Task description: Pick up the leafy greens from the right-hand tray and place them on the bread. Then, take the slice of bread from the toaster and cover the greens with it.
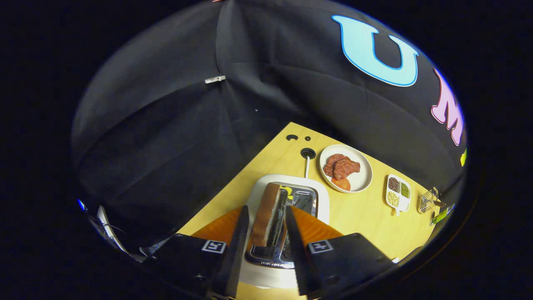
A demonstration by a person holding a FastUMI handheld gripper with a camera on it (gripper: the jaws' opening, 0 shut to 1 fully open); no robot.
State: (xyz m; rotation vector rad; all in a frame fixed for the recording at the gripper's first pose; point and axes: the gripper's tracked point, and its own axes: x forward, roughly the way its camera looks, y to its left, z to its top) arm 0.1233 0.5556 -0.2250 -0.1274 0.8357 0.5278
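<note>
The tongs sit at the lower centre of the frame, their two fingers spread apart on either side of a slice of bread that stands on edge in the toaster. The left finger lies close against the crust side of the slice, while a clear gap separates the right finger from it, so the tongs are open around the bread rather than pressing on it from both sides. The slice rises out of the left slot, its brown crust facing left and its pale cut face turned toward the chrome slot beside it.

The white toaster rests on the yellow wooden tabletop, with a white cord running from its far end to a round hole in the tabletop. To the right of the toaster and further back, a round white plate carries dark red slices of meat and a piece of tomato. Further right stands a small white divided dish holding three kinds of seeds or beans in separate compartments. Beyond it, at the right of the frame, is a small wire basket.
</note>
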